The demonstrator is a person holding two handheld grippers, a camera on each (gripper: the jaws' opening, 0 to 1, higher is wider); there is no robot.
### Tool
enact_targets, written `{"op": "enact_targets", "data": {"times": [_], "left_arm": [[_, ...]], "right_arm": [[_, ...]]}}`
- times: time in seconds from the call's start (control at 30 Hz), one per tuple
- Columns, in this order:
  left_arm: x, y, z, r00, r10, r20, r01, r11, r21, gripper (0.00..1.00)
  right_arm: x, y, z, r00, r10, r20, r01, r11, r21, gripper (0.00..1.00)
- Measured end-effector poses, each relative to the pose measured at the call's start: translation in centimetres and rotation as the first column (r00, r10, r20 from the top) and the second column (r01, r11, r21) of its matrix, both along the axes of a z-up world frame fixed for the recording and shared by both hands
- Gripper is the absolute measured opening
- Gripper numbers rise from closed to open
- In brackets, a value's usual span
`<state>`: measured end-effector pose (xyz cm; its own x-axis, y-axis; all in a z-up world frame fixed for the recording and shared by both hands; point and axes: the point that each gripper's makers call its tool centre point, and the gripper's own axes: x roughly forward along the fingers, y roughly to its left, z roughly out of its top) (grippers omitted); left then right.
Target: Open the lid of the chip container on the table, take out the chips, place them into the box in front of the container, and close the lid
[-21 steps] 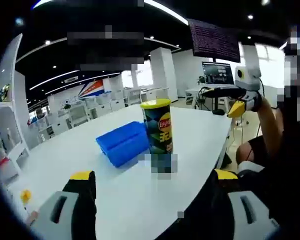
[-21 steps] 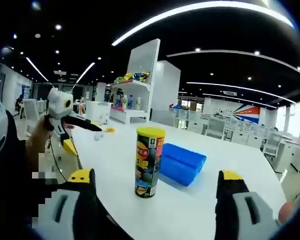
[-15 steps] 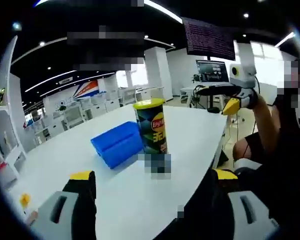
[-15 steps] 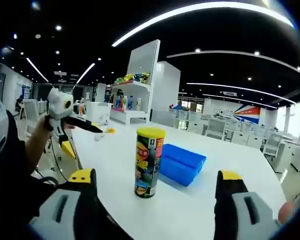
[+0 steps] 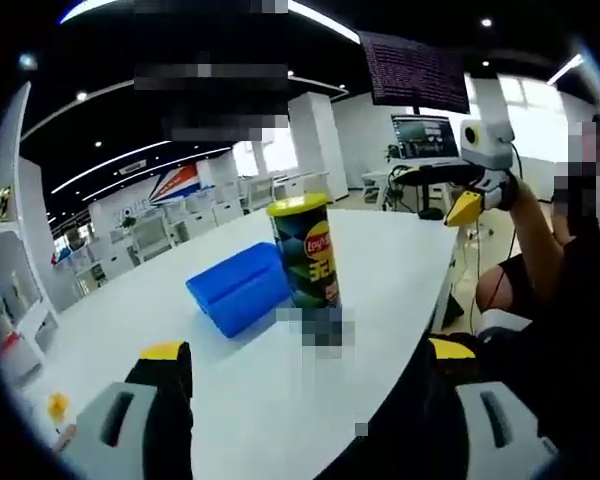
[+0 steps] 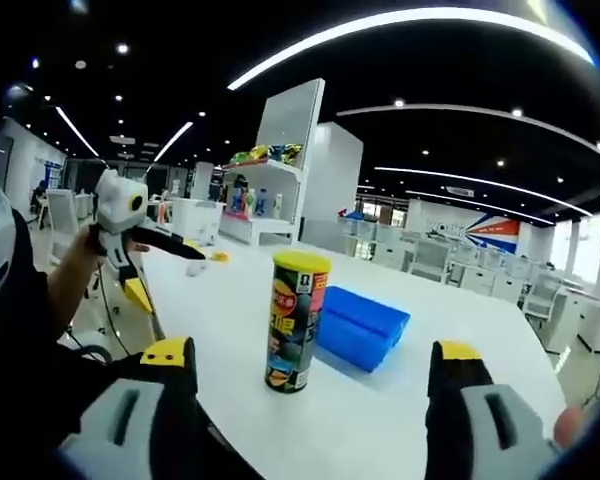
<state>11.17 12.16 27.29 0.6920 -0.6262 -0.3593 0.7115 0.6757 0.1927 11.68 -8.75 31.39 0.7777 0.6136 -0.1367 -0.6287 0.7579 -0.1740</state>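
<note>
Chip can: I see the tall yellow-lidded chip can (image 6: 296, 321) upright on the white table (image 6: 380, 420), lid on.
Box: closed blue plastic box (image 6: 361, 326) just behind it.
Left gripper (image 5: 305, 375): jaws wide, empty.
Right gripper (image 6: 310, 372): jaws wide, empty.

**Open tabletop around can and box**

The chip container (image 6: 294, 321) stands upright on the white table (image 6: 380, 420), its yellow lid (image 6: 302, 262) unobstructed from above. The blue box (image 6: 360, 326) lies just behind it, blocking that side. Bare tabletop lies between both grippers' wide-apart jaws and the container, leaving front and flanks free.
</note>
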Motion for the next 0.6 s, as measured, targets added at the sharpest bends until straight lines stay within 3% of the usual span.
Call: {"op": "enact_targets", "data": {"times": [0.6], "left_arm": [[-0.12, -0.09, 0.18, 1.0, -0.008, 0.01, 0.008, 1.0, -0.007, 0.94]], "right_arm": [[0.02, -0.02, 0.15, 1.0, -0.008, 0.019, 0.009, 1.0, -0.02, 0.88]]}}
